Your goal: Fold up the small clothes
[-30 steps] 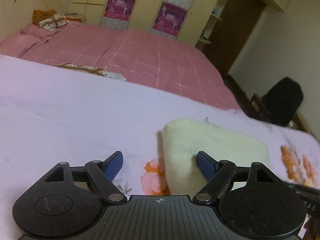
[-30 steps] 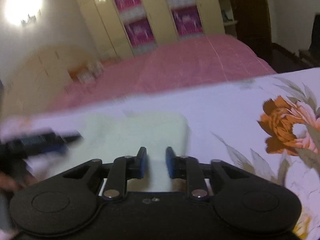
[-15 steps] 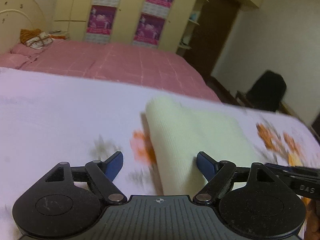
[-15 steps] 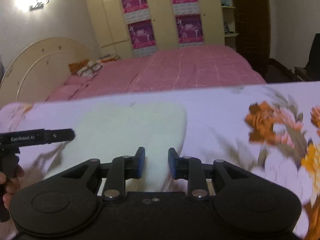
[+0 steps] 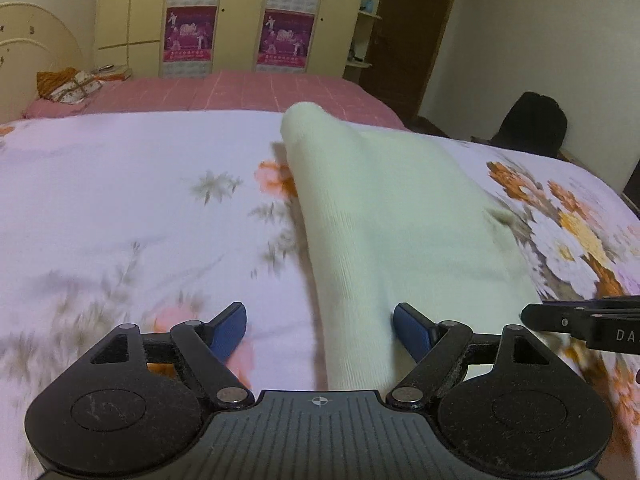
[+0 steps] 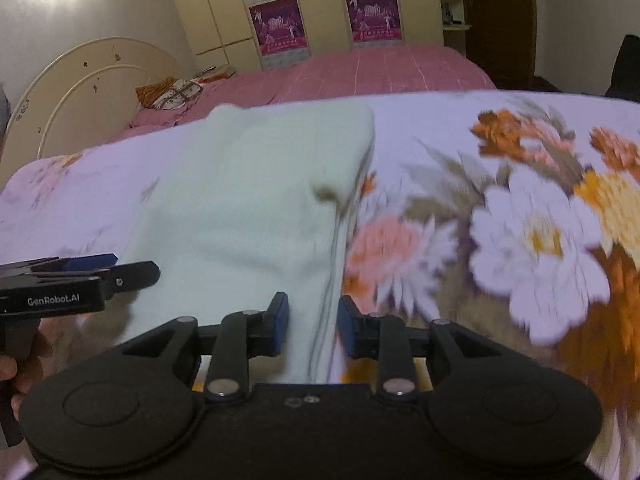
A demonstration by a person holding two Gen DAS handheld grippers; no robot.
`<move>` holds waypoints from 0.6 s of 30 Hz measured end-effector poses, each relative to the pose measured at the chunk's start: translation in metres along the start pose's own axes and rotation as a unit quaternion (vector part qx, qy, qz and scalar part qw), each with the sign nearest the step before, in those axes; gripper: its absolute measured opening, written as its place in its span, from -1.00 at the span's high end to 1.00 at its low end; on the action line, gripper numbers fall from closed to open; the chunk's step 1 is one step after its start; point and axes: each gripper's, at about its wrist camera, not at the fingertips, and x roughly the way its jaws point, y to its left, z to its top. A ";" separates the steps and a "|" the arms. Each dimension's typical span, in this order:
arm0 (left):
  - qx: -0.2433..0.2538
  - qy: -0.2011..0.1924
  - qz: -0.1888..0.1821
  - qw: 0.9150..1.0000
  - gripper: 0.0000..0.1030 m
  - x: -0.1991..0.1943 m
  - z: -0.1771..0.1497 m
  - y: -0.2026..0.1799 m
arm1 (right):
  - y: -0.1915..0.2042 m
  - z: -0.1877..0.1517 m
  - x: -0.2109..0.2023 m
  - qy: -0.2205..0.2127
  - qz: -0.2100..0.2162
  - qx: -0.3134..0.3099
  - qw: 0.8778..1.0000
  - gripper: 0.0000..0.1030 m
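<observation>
A pale cream knitted garment [image 5: 392, 220] lies folded into a long strip on the white floral sheet [image 5: 120, 200]. It also shows in the right wrist view [image 6: 256, 200]. My left gripper [image 5: 320, 330] is open, its fingers straddling the garment's near left edge. My right gripper [image 6: 312, 326] is open with a narrow gap, its fingers on either side of the garment's near right edge. Each gripper shows at the edge of the other's view: the right gripper [image 5: 580, 324] and the left gripper [image 6: 80, 280].
A bed with a pink checked cover [image 5: 240, 92] lies beyond the floral sheet, with pillows [image 5: 68, 84] at its head. Wardrobes with posters [image 5: 236, 20] stand behind. A black chair [image 5: 532, 124] stands at the right.
Both grippers have drawn back toward the garment's near end. The garment now stretches away from them as a longer strip. The right gripper's gap has widened slightly.
</observation>
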 end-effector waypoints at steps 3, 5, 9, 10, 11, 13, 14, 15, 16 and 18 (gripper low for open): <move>-0.006 0.005 0.000 1.000 -0.57 -0.012 -0.013 0.000 | -0.002 -0.013 -0.012 0.001 0.007 0.020 1.000 0.45; -0.006 0.008 0.003 1.000 -0.57 -0.017 -0.020 0.000 | -0.001 -0.022 -0.016 0.001 0.007 0.022 1.000 0.45; -0.004 0.013 0.011 1.000 -0.57 -0.019 -0.022 0.000 | -0.003 -0.026 -0.015 0.001 0.003 0.031 1.000 0.44; -0.004 0.014 0.013 1.000 -0.57 -0.019 -0.021 -0.001 | -0.002 -0.024 -0.014 0.003 0.000 0.030 1.000 0.43; -0.004 0.017 0.016 1.000 -0.57 -0.020 -0.020 -0.001 | -0.001 -0.022 -0.013 0.005 -0.004 0.028 1.000 0.43; -0.001 0.015 0.020 1.000 -0.57 -0.024 -0.018 -0.004 | 0.003 -0.020 -0.016 0.004 -0.010 0.027 1.000 0.40; 0.002 0.014 0.021 1.000 -0.57 -0.025 -0.018 -0.008 | 0.005 -0.020 -0.020 -0.002 -0.010 0.026 1.000 0.38; 0.006 0.017 0.023 1.000 -0.57 -0.024 -0.018 -0.009 | 0.006 -0.020 -0.025 -0.010 -0.008 0.025 1.000 0.38; 0.006 0.020 0.024 0.999 -0.57 -0.023 -0.019 -0.009 | 0.008 -0.021 -0.026 -0.012 -0.006 0.023 1.000 0.39; 0.003 0.022 0.023 0.999 -0.57 -0.023 -0.020 -0.009 | 0.006 -0.025 -0.019 0.007 -0.011 0.027 1.000 0.38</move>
